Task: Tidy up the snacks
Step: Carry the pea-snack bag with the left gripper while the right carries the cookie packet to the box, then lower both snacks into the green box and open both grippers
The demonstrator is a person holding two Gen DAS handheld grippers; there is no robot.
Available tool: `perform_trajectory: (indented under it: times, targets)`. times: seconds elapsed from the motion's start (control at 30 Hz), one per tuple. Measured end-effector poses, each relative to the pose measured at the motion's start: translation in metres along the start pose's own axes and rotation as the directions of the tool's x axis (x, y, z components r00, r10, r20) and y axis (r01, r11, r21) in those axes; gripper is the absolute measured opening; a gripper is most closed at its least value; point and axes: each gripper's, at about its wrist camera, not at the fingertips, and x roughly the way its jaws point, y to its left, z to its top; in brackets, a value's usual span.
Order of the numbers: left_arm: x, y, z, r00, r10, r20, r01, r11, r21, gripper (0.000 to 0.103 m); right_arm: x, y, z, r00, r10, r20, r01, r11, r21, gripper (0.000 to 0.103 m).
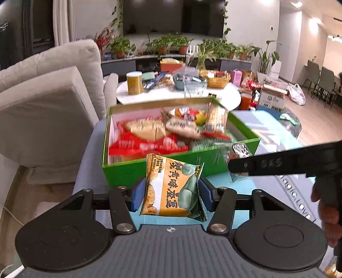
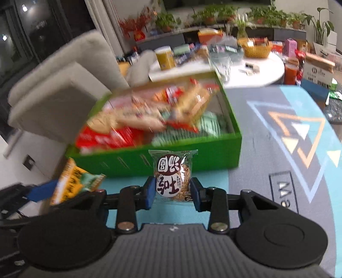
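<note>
Living room, dim outside the dark window at left. Low table under a printed mat (image 2: 277,132) in grey and pale blue, with orange and white triangles and partial lettering. Behind it a round white table (image 1: 224,96) crowded with a yellow canister (image 1: 134,83), a woven orange basket (image 1: 217,81), a clear glass bowl and assorted packets. Beige cushioned sofa (image 1: 49,92) at left; potted plants in a row along a shelf below a large dark screen (image 1: 173,17); dining chairs far right.

On the mat, a shallow green cardboard box (image 1: 132,171), rectangular, white inside with a gold rim, heaped with glossy snack wrappers, red, tan and pale green, blurred.

Just in front of the box's near wall, left gripper (image 1: 168,193) clamped on an orange packet (image 1: 171,190), crinkled foil with a serrated edge, pictures of green beans and golden nuggets, held upright between blue pads. Right gripper (image 2: 172,191) pressed shut on a small clear-and-green packet (image 2: 173,175) with a round brown seeded cake inside, also upright, just before the same wall. Fingers of a hand (image 1: 327,211) at the right edge in the left view.
</note>
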Motion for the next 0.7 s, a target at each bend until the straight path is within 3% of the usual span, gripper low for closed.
perform_trajectory:
  times: [0.13,0.37,0.7]
  targets:
    - [-0.005,0.002,0.023,0.999,0.005,0.047,-0.006,1.000,0.018,0.051,-0.014,0.011,0.023,0.997,0.059,0.053,-0.059,0.998,0.006,0.038]
    - [0.018,0.013,0.074,0.995,0.031,0.100,-0.033,0.999,0.018,0.051,-0.004,0.019,0.066,0.993,0.072,0.092,-0.076,0.996,0.039,0.038]
    - [0.091,0.031,0.102,0.997,0.045,0.061,-0.045,0.999,-0.001,0.051,0.044,0.003,0.093,0.996,0.037,0.081,-0.047,0.991,0.125,0.038]
